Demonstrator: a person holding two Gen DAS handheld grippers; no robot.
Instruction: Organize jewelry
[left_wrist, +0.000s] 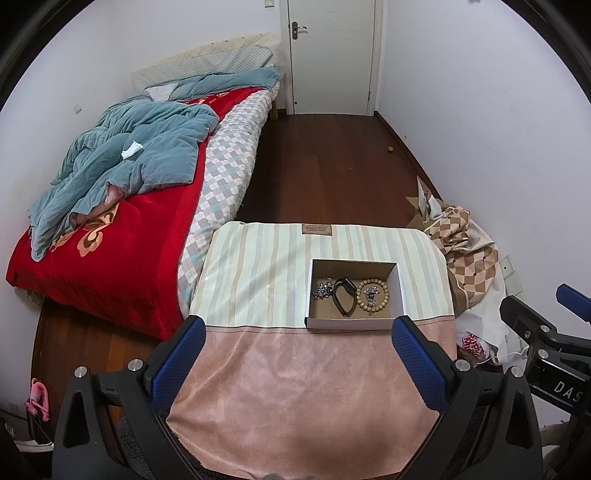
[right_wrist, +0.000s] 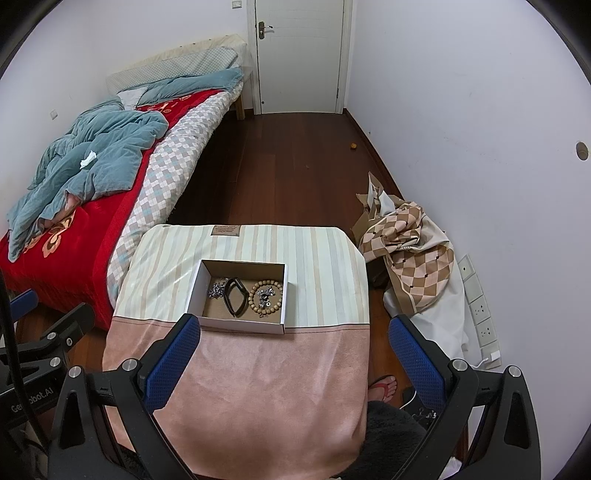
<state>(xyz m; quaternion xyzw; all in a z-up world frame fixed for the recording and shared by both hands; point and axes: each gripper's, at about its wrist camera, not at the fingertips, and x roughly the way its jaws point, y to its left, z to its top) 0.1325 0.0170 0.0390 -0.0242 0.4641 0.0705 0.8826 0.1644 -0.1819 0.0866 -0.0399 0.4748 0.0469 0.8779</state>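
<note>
**Jewelry lies in the box ahead of two empty grippers**

The left gripper (left_wrist: 298, 334) and right gripper (right_wrist: 293, 332) hover above the cloth-covered desk (left_wrist: 258, 258), jaws spread wide and gripping nothing. The shallow cardboard box (left_wrist: 351, 324) sits just beyond the left jaws, toward their right finger; from the right wrist view it lies ahead of the left finger. Inside are a black band (left_wrist: 344, 295) in the middle, a wooden bead bracelet (left_wrist: 372, 291) to its right ringing a small silvery piece, possibly earrings, and a silvery cluster (left_wrist: 322, 288) to its left.
</note>
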